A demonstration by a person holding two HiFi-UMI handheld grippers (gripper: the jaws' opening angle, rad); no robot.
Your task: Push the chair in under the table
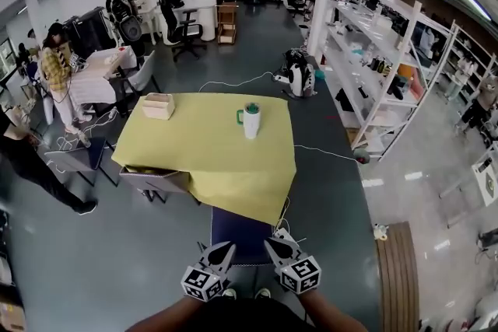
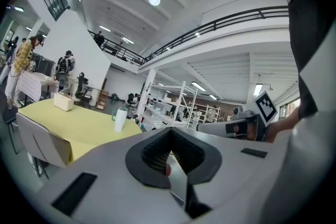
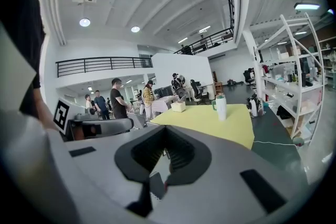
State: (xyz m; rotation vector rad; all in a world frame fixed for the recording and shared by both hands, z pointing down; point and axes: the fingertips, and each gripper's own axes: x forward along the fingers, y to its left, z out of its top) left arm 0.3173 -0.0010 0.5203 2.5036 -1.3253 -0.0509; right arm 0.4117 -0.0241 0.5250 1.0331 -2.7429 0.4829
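Head view, lower centre: left gripper [image 1: 224,249] and right gripper [image 1: 275,245], jaws together, empty, near blue chair [image 1: 240,232]. Risk: pushed chair snags hanging yellow cloth [image 1: 233,167], topples cup [image 1: 250,120].

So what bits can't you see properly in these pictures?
- Head view: the blue chair, its legs and front hidden under the yellow tablecloth.
- Head view: whether the left gripper and right gripper touch that chair; too small to tell.
- Both gripper views: that chair, blocked by each gripper's own body.
- Head view: what's inside the box; too small.
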